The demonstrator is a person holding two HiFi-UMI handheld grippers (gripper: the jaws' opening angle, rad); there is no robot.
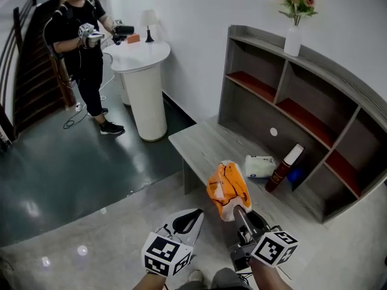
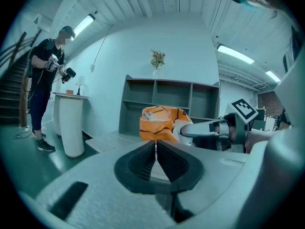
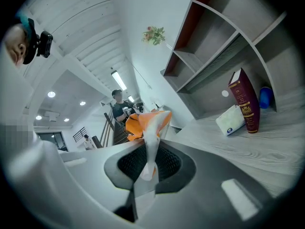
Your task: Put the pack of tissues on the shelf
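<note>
Grey wood-grain table [image 1: 202, 142] is set against a white wall, and a grey shelf unit [image 1: 226, 77] with red-lined compartments is stood on its far side. A white vase of flowers [image 1: 292, 40] is placed on top of the unit.

The orange pack of tissues [image 1: 227, 189] is held up in the air above the near part of the table, well short of the shelf compartments. It is gripped by the right gripper [image 1: 239, 210], whose jaws are closed narrowly on a pinched fold of the pack's wrapper. The left gripper [image 1: 190, 219] is held low beside it, with its jaws pressed together and nothing between them.

A white soft pack [image 1: 260, 165], a dark red container [image 1: 284, 168] and a small blue object [image 1: 295, 175] are left on the table in front of the lowest compartment.

At the far left, a person in black [image 1: 84, 47] is seen beside a white round pedestal [image 1: 145, 89].
</note>
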